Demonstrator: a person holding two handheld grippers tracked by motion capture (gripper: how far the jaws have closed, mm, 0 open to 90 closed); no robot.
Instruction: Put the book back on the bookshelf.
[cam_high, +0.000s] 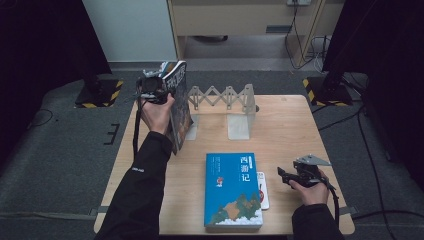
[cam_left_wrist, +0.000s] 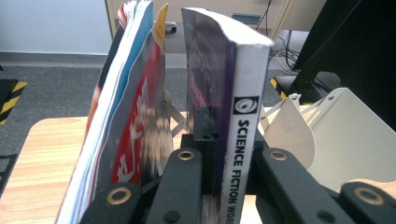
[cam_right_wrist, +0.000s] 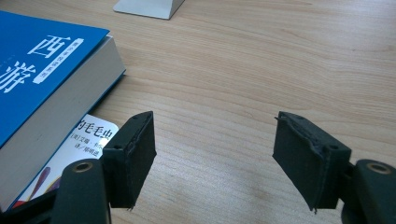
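My left gripper (cam_high: 159, 89) is raised over the table's back left and is shut on an upright magazine (cam_high: 180, 107). In the left gripper view the jaws of that gripper (cam_left_wrist: 231, 154) pinch the magazine's white spine (cam_left_wrist: 243, 135), printed "SCIENCE FICTION WORLD". Thinner, colourful magazines (cam_left_wrist: 126, 126) lean just to its left. A thick blue book (cam_high: 232, 190) lies flat at the front middle, on top of a thin white booklet (cam_high: 263, 191). To the right of them, low over the table, my right gripper (cam_high: 283, 175) is open, with bare wood between its pads (cam_right_wrist: 135, 156). The blue book (cam_right_wrist: 42, 60) and booklet (cam_right_wrist: 88, 137) lie to its left.
A white expandable bookend rack (cam_high: 225, 100) stands at the back middle of the wooden table (cam_high: 290, 130). Its white plates (cam_left_wrist: 345, 135) are to the right of the held magazine. Beyond the table are grey carpet, cables and black stands with striped bases (cam_high: 320, 90).
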